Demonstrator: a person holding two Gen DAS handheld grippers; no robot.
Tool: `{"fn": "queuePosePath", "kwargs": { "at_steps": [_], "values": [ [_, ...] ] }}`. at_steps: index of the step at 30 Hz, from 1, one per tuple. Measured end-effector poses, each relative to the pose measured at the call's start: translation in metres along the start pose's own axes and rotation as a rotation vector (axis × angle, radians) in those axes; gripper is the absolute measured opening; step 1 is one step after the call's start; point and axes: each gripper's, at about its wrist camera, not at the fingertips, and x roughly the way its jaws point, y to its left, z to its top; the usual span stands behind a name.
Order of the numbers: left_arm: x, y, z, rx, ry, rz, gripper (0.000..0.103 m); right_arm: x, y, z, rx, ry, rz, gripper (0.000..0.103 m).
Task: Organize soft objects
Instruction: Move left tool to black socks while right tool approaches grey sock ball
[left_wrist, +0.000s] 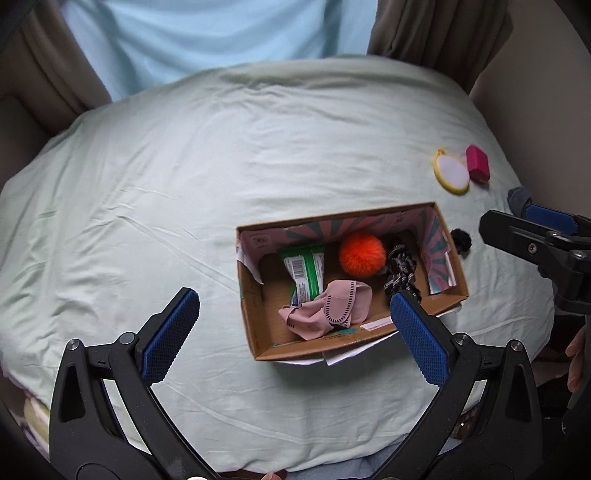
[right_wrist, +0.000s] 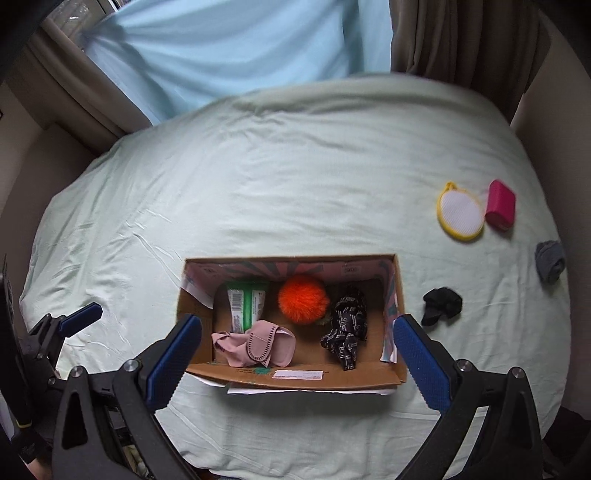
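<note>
An open cardboard box (left_wrist: 255, 332) (right_wrist: 295, 380) sits on the pale green bed. Inside lie a pink cloth (left_wrist: 325, 312) (right_wrist: 255, 347), an orange pompom (left_wrist: 362, 254) (right_wrist: 303, 299), a green-white packet (left_wrist: 304, 273) (right_wrist: 245, 302) and a black patterned cloth (left_wrist: 400, 271) (right_wrist: 345, 332). Outside, to the right, lie a black scrunchie (left_wrist: 461, 240) (right_wrist: 441, 304), a grey sock (right_wrist: 550, 262), a yellow-rimmed white pad (left_wrist: 451, 171) (right_wrist: 460, 211) and a pink block (left_wrist: 477, 163) (right_wrist: 499, 205). My left gripper (left_wrist: 291, 315) is open and empty above the box's near-left side. My right gripper (right_wrist: 297, 347) is open and empty over the box.
The bed sheet (left_wrist: 184, 166) is wrinkled and spreads wide to the left and far side. A light blue curtain (right_wrist: 221, 44) and brown drapes (right_wrist: 461, 37) hang beyond the bed. The right gripper shows at the right edge of the left wrist view (left_wrist: 535, 240).
</note>
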Motion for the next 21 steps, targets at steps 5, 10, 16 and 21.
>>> {"fn": "queuePosePath", "kwargs": {
  "at_steps": [5, 10, 16, 21],
  "values": [
    [-0.051, 0.002, -0.003, -0.029, -0.090, -0.001, 0.103, -0.054, 0.006, -0.003, -0.009, -0.096, -0.018, 0.103],
    [-0.097, -0.003, -0.004, -0.037, -0.174, -0.002, 0.103, -0.100, 0.003, -0.012, -0.001, -0.174, -0.051, 0.103],
    [-0.129, -0.013, -0.006, -0.049, -0.228, 0.029, 0.103, -0.141, -0.012, -0.030, 0.015, -0.234, -0.107, 0.103],
    [-0.145, -0.035, -0.012, -0.004, -0.278, 0.001, 0.103, -0.174, -0.034, -0.049, 0.039, -0.305, -0.174, 0.103]
  ]
}}
